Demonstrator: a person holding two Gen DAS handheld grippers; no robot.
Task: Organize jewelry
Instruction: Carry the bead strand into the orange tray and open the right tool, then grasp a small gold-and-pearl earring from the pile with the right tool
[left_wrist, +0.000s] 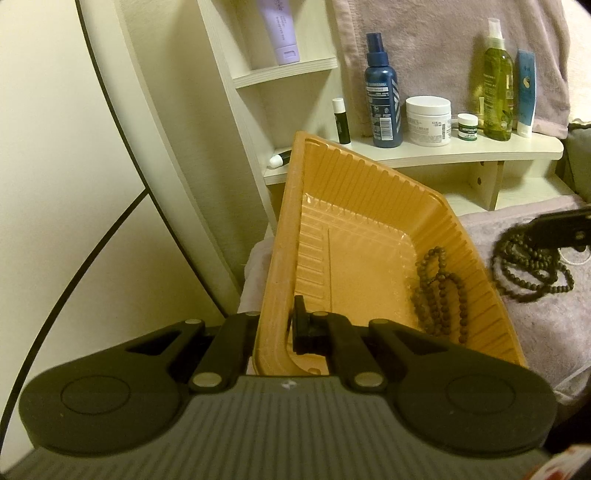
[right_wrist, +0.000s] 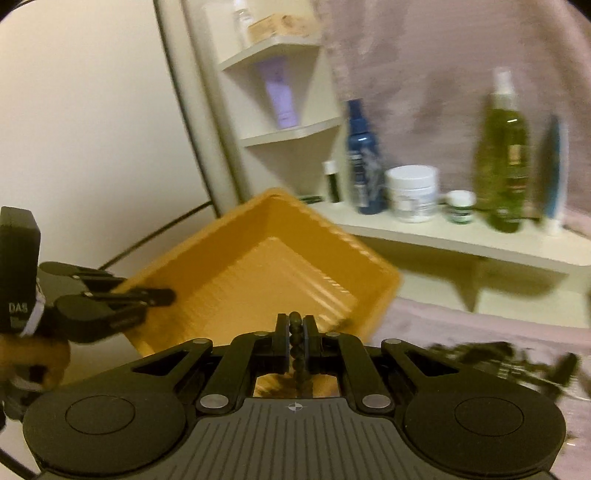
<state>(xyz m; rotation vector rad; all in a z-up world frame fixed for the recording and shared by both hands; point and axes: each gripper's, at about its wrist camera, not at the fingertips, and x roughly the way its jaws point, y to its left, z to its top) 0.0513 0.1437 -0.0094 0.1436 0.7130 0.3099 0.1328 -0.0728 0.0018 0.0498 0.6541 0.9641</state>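
The left gripper (left_wrist: 282, 326) is pinched tight on the near rim of the orange tray (left_wrist: 354, 236), jaws nearly together w/ the plastic wall between them, tipping the tray up off the mauve cloth (left_wrist: 517, 332). One bead strand (left_wrist: 441, 291) lies inside the tray, at abt 4 o'clock on its floor, against the ribbed side wall.

The right gripper (right_wrist: 295, 338) is clamped narrow on a dark bead necklace (right_wrist: 296, 345), beads stacked btwn the blue pads, rest of the string hanging below. In the left wrist view that same bundle (left_wrist: 532, 269) dangles in loops at 3 o'clock of the tray, just outside its rim, over the cloth.

Right wrist view is blurred. More dark beads (right_wrist: 498, 363) at 4 o'clock there; can't tell how they lie.

Behind, at 12 to 2 o'clock: shelf (left_wrist: 443, 153) w/ blue bottle (left_wrist: 382, 107), white jar (left_wrist: 428, 120), green spray bottle (left_wrist: 498, 96).
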